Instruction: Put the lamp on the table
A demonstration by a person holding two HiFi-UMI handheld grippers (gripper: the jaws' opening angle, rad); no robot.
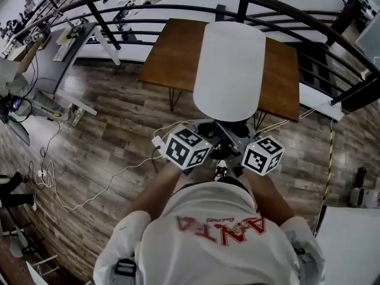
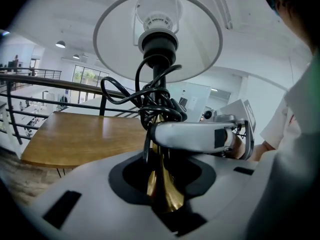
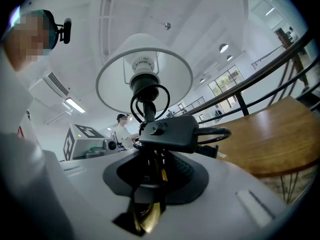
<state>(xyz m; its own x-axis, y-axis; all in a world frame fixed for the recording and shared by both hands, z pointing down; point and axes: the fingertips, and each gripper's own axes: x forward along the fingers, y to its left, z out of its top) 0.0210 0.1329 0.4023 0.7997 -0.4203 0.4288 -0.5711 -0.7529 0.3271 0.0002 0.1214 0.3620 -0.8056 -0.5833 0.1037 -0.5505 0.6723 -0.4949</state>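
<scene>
Wood-plank floor (image 1: 107, 153) lies at left, with a wooden table (image 1: 169, 58) by a black railing (image 1: 102, 21) ahead. Left gripper (image 2: 162, 194) and right gripper (image 3: 147, 199) both clamp the brass stem (image 2: 160, 179) of the white-shaded lamp (image 1: 230, 70), which is held aloft before the table

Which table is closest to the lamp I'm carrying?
The brown wooden table on thin black legs, right ahead of the white-shaded lamp; the grey desk stands off left.

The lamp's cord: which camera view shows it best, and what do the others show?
Left gripper view: the cord is large and sharp, coiled round the lamp. The right gripper view shows loops and its switch. In the head view the shade hides most of it.
</scene>
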